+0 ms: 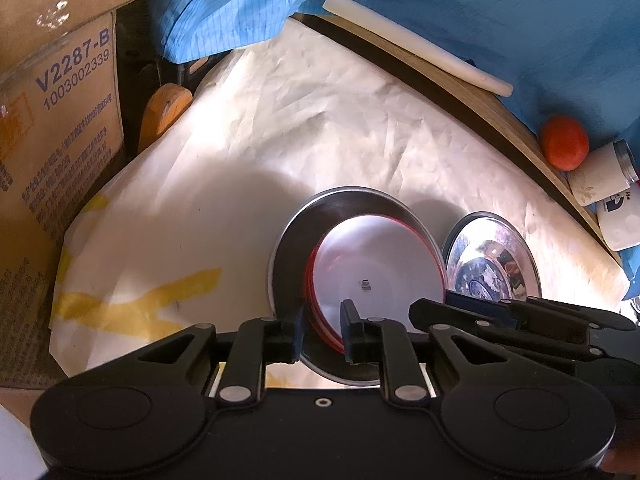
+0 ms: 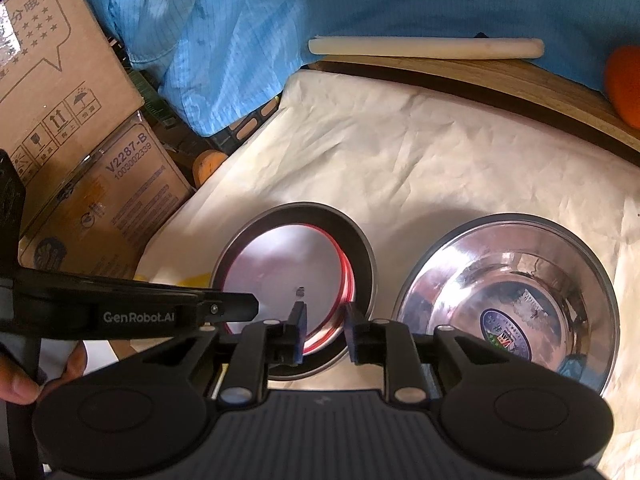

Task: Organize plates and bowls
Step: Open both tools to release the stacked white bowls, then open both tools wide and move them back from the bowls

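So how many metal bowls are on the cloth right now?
2. One metal bowl sits left, holding red-rimmed plates; the other metal bowl, holding no dishes, sits right of it. None look hidden, though plates could cover a smaller one.

A red-rimmed plate (image 1: 376, 276) with a pale, glossy face and a small dark mark at its middle sits tilted inside a dull metal bowl (image 1: 296, 232), leaning toward the bowl's right wall. Its near edge lies between the fingers of both tongs, just ahead of them. Right of that bowl and close beside it stands a shiny steel bowl (image 2: 508, 292), upright, with a round sticker on its bottom.
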A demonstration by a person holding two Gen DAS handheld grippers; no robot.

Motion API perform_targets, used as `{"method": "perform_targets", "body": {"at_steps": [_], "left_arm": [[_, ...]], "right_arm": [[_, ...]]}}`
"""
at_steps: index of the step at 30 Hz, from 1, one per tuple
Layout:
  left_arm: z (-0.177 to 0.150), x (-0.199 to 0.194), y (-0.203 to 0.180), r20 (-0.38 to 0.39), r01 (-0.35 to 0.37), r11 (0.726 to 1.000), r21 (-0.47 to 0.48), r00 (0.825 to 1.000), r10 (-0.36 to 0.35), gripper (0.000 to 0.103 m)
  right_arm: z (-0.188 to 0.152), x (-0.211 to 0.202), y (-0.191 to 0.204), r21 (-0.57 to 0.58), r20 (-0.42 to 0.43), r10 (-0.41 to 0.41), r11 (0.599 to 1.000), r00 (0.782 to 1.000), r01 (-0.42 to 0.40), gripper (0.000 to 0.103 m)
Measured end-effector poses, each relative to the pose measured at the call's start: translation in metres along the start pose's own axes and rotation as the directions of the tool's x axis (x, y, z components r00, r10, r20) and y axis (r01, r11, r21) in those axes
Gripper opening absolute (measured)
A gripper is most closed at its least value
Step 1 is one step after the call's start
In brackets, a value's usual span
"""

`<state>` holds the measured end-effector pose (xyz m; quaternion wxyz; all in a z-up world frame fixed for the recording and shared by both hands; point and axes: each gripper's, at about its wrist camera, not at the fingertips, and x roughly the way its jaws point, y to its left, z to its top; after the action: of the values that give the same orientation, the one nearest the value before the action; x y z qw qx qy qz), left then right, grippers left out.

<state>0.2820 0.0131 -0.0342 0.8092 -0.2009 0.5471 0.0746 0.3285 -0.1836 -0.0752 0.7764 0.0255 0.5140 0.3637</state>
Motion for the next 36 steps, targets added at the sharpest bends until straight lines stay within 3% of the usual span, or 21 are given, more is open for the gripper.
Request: {"method": "perform_targets", "body": {"at_steps": [10, 16, 26, 28, 36], "left_arm": [[-0.002, -0.003, -0.002, 0.018, 0.008, 1.0, -0.01, 1.0, -0.008, 0.038], [-0.005, -0.008, -0.004, 0.042, 0.021, 0.999, -0.039, 0.999, -0.019, 0.048], [-0.01, -0.019, -0.002, 0.081, 0.036, 0.998, -0.056, 0.996, -0.032, 0.057], [-0.011, -0.021, -0.001, 0.089, 0.025, 0.998, -0.059, 0.996, -0.02, 0.072], [-0.022, -0.027, 0.009, 0.1, 0.042, 0.997, -0.07, 0.994, -0.035, 0.074]], "right_arm": [[-0.001, -0.006, 0.0, -0.014, 0.016, -0.006, 1.0, 1.0, 0.007, 0.028], [0.0, -0.014, -0.002, -0.031, 0.03, -0.019, 0.999, 0.999, 0.02, 0.036], [-0.005, -0.026, 0.003, -0.043, 0.075, -0.048, 0.998, 0.996, 0.051, 0.054], [-0.008, -0.029, 0.004, -0.035, 0.085, -0.058, 0.997, 0.995, 0.061, 0.057], [-0.025, -0.044, 0.008, -0.006, 0.131, -0.101, 0.995, 0.986, 0.102, 0.069]]}}
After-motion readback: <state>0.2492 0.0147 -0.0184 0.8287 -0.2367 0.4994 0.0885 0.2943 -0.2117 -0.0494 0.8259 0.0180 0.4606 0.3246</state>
